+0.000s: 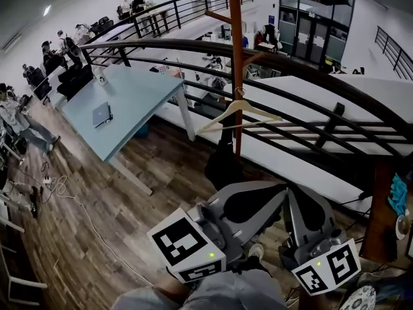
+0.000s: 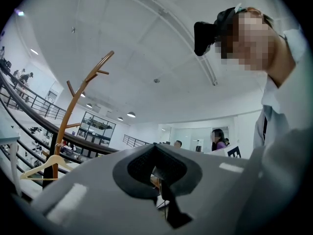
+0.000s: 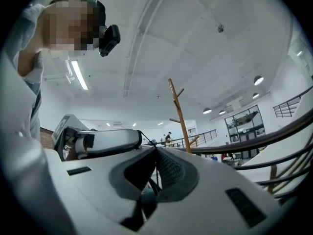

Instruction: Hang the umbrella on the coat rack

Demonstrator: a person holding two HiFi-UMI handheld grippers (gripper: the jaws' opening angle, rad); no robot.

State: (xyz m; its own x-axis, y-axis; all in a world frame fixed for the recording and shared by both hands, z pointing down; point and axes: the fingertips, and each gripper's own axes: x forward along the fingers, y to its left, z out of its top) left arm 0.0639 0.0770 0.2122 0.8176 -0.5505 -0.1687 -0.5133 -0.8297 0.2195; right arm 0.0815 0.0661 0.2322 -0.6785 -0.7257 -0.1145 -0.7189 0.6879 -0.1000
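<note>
Coat rack (image 1: 237, 57) at 12 o'clock holds one hanger (image 1: 239, 112); railing (image 1: 193, 47) behind. Left gripper (image 2: 154, 148) and right gripper (image 3: 156, 150) jaws clenched, empty.

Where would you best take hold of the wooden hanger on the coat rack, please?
Probably midway along the arm of the wooden hanger that points right in the head view. The hanger hangs by its hook on the coat rack, broadside to the person, and that arm slopes clear of the pole and the dark item below. Come from the near side, closing above and below the thin arm.
</note>
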